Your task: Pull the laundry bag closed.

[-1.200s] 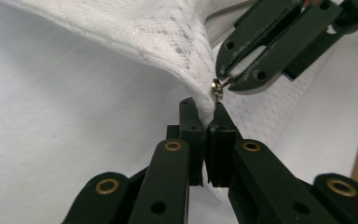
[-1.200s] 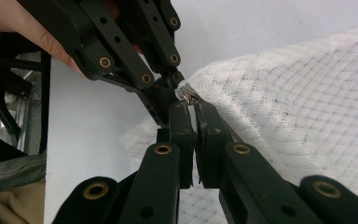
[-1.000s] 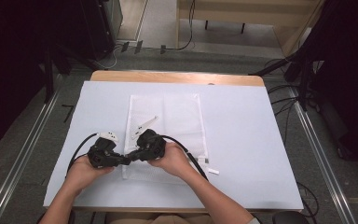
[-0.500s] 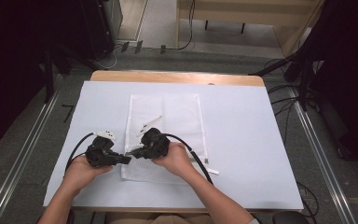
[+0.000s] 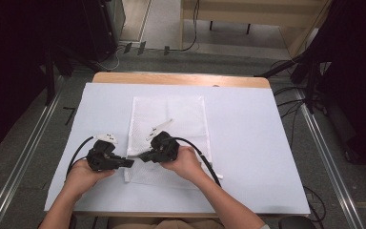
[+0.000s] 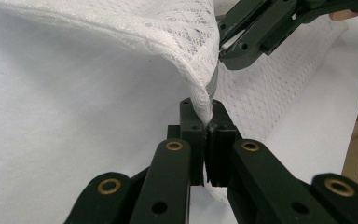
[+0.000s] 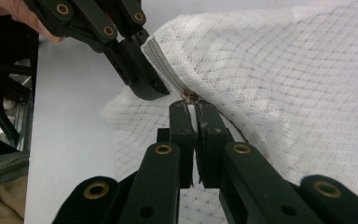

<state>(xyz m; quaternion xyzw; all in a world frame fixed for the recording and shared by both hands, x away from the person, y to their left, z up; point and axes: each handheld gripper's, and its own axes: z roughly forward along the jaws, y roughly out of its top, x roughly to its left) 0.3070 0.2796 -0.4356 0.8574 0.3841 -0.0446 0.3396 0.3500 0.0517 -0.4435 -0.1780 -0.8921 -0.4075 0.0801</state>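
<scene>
Holding one white mesh bag (image 5: 169, 129) near the table's (image 5: 257, 143) front edge.
Its long side runs front to back; the left gripper (image 6: 205, 128) pinches its corner, the right gripper (image 7: 193, 109) pinches its zipper pull (image 7: 189, 96).

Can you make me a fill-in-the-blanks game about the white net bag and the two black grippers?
1. The mesh bag lies on a table covered in ____ paper.
2. The left gripper is ____ on the bag's edge.
3. The right gripper pinches the small metal ____ pull.
4. Both grippers are held by a person's ____.

Missing words: white; shut; zipper; hands
</scene>
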